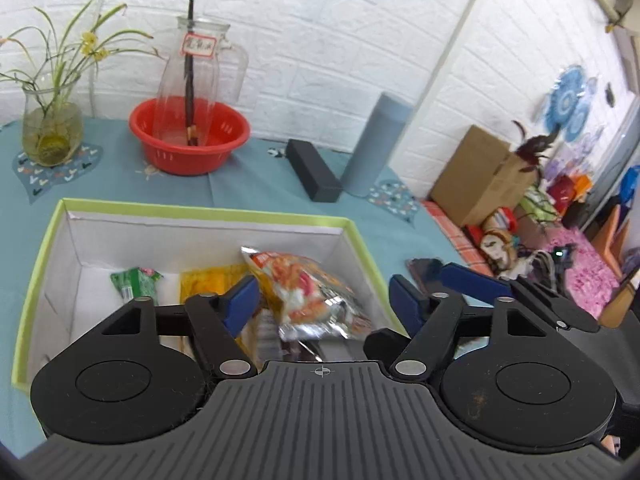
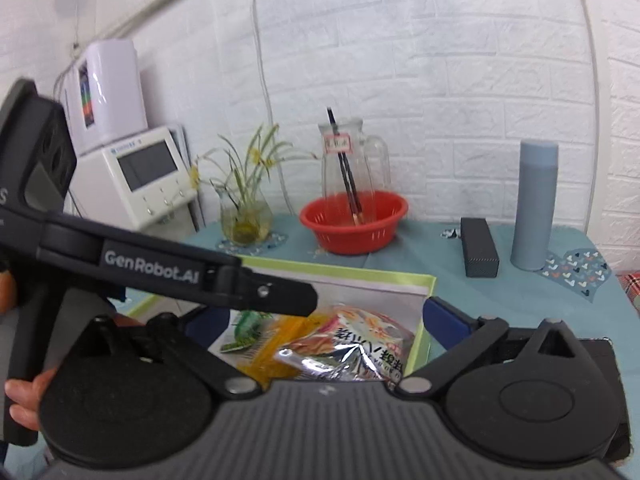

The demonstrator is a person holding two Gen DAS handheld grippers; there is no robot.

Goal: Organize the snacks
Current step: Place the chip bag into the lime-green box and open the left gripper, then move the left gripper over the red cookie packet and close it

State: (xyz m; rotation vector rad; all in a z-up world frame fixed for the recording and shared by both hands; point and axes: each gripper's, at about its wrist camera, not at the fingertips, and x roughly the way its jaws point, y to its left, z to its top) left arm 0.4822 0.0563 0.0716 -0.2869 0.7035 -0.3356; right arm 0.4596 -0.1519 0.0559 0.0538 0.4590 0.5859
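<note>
Left wrist view: left gripper spread, nothing pinched; orange snack bag lying loose in green-rimmed box with green packet and yellow packet.

Right wrist view: right gripper spread wide, empty, above box; its left finger hidden behind other tool. No snacks visible outside box — sorting probably near finished.

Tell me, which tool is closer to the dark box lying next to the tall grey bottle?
Right, I think. The right tool hovers over the snack box's near right side, closer to the dark box. The left tool sits further left, over the snacks.
</note>
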